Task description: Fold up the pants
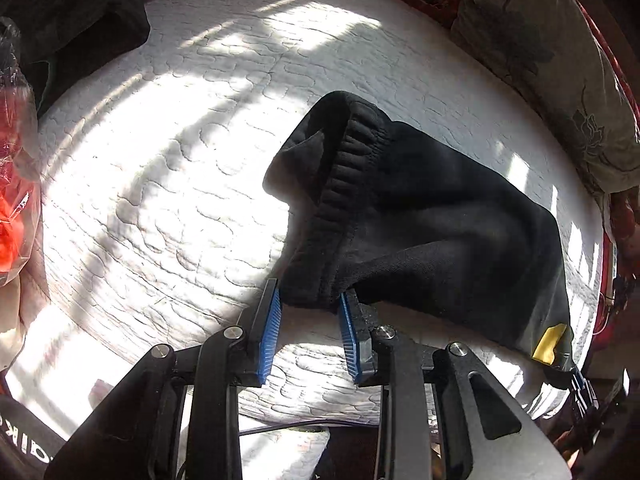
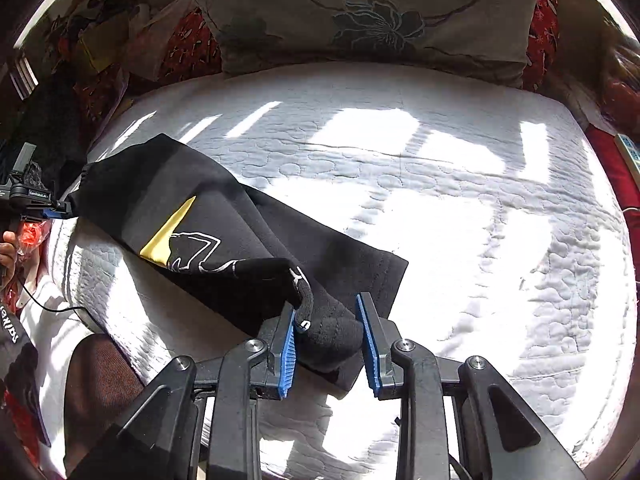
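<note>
My left gripper [image 1: 310, 300] and right gripper [image 2: 326, 312] looked alike — matte black linkage arms with slotted cut-outs, round silver pivot screws, and ribbed blue pads [image 2: 289, 354] lining each finger. A thin black cable [image 2: 48, 308] trailed off — mine too.

The pants [image 1: 420, 216] lie across the bed [image 1: 160, 160] in front of me, one end between my left fingers [image 1: 270, 328], the other between my right fingers [image 2: 370, 344]. A pillow [image 2: 360, 20] lies at the far edge, behind the pants.
</note>
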Demonstrator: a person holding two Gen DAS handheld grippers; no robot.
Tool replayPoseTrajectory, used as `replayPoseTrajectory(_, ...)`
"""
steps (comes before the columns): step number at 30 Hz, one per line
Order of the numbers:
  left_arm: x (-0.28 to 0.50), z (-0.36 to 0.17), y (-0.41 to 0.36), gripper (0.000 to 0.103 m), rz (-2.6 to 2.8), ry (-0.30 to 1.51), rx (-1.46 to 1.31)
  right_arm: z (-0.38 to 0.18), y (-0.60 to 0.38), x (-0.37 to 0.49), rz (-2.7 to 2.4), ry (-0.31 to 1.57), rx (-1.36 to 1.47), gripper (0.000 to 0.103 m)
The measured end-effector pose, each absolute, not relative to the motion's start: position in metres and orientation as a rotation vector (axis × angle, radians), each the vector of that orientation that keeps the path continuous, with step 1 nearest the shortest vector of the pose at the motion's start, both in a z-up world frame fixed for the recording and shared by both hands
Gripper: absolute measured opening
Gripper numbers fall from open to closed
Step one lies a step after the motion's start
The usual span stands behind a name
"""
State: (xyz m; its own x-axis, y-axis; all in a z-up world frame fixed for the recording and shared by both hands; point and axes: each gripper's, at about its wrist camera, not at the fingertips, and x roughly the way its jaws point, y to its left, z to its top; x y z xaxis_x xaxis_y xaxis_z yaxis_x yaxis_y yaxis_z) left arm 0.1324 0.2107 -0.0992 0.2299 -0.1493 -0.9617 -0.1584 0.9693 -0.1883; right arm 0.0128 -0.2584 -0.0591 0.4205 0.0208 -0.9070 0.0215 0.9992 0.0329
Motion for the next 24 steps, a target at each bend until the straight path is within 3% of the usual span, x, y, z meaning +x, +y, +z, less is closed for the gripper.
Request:
replayPoseTrajectory(3,0.117,-0.097,0.22,0.033,0.007,1.336,-0.31,-0.056,-0.265,-0.005,-0.034,1.146,0.047,0.042)
replayPoseTrajectory(9,0.1,-0.084,0.233,0.034,-0.042,1.305,-0.518,-0.032,-0.303,-0.028,-0.083,1.095,0.288,0.047)
replayPoseTrajectory(11,0.095,-0.085,0.228,0.042,-0.068,1.304,-0.562,-0.027,-0.311,-0.029,-0.075,1.082,0.409,0.06)
replayPoseTrajectory(14,0.097,-0.086,0.216,0.046,-0.09,1.303,-0.6,-0.032,-0.315,-0.024,-0.027,1.101,0.611,0.07)
replayPoseTrajectory(24,0.118,-0.1,0.192,0.046,-0.063,1.338,-0.656,-0.086,-0.291,-0.009,0.086,1.175,1.113,0.071)
